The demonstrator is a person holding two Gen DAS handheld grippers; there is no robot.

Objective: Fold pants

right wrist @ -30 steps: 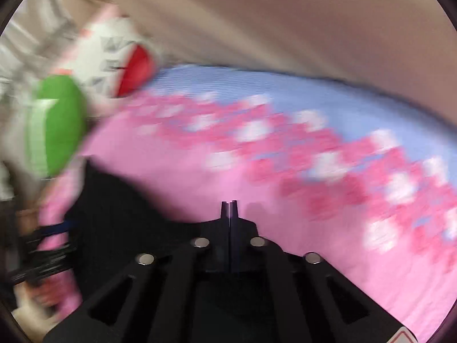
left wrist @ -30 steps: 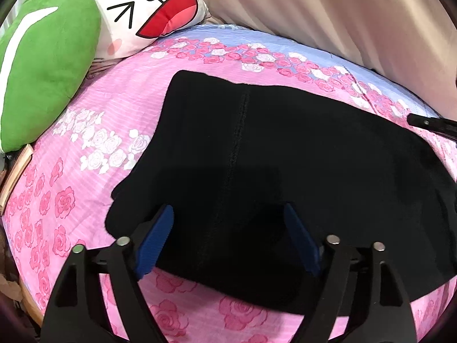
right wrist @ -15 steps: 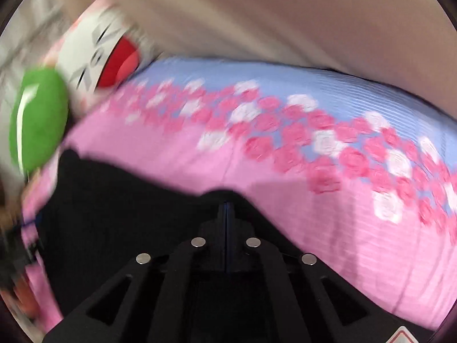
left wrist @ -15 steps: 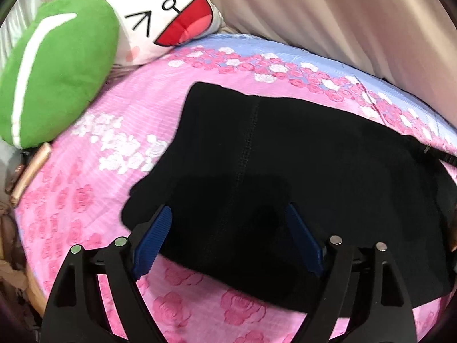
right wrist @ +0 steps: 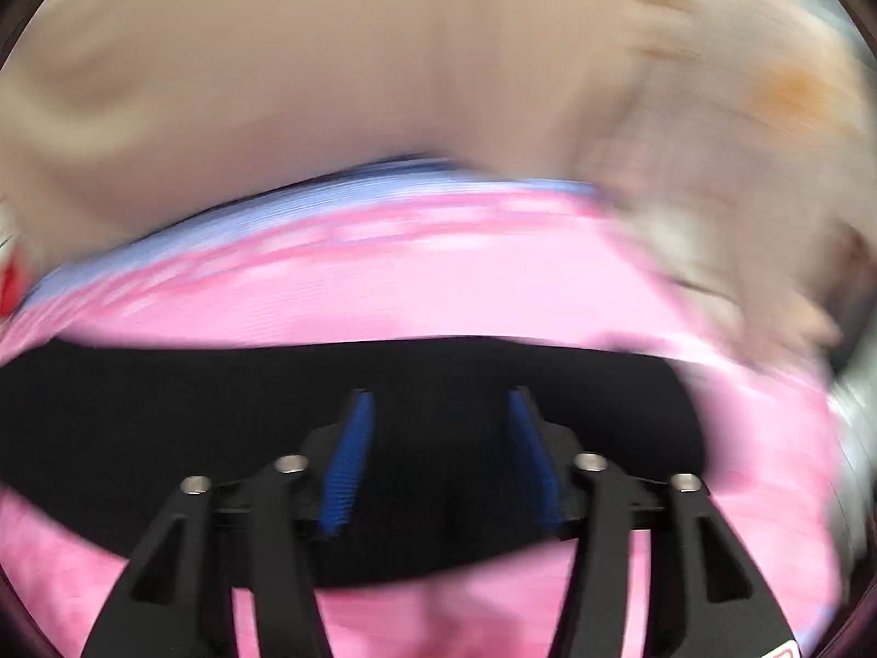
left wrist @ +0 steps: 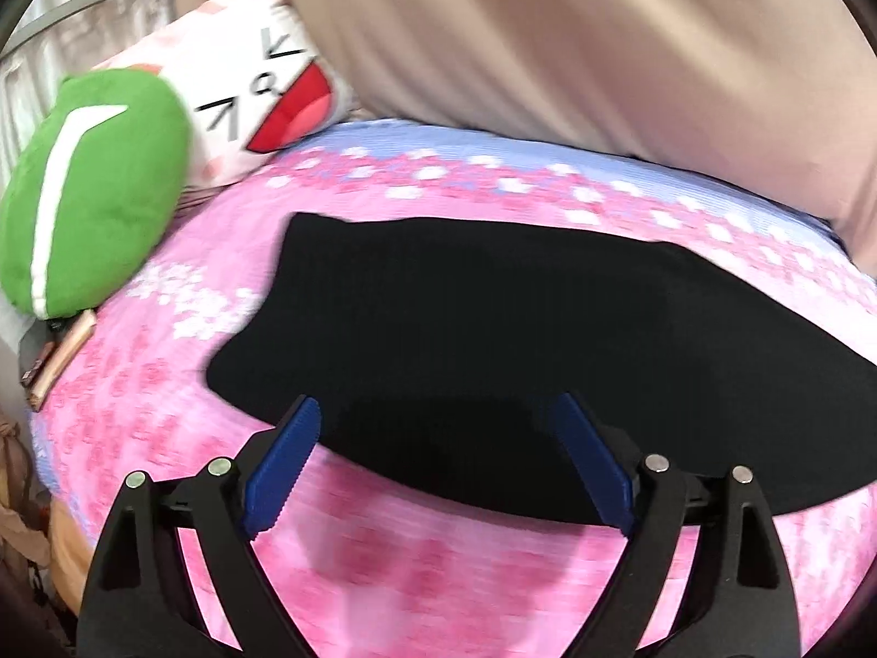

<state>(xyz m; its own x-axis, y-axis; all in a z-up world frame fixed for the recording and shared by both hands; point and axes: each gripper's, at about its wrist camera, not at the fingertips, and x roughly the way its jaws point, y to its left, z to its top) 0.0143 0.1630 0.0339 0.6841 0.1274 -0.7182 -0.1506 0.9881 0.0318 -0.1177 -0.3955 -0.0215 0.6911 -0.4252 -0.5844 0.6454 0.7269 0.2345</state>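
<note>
The black pants [left wrist: 493, 340] lie flat and folded on the pink rose-print bed sheet [left wrist: 164, 384]. My left gripper [left wrist: 433, 411] is open and empty, its blue pads just above the near edge of the pants. In the blurred right wrist view the pants [right wrist: 164, 427] stretch across the lower half. My right gripper [right wrist: 438, 400] is open and empty above the cloth, and holds nothing.
A green cushion [left wrist: 87, 186] and a white cartoon-face pillow [left wrist: 263, 88] lie at the head of the bed on the left. A beige curtain [left wrist: 575, 44] hangs behind the bed. A brown object [left wrist: 60, 356] sits at the bed's left edge.
My right gripper was shut on the pants' edge and is now open, the cloth let go. My left gripper has drawn back toward the near edge. Both views are blurred by motion.
</note>
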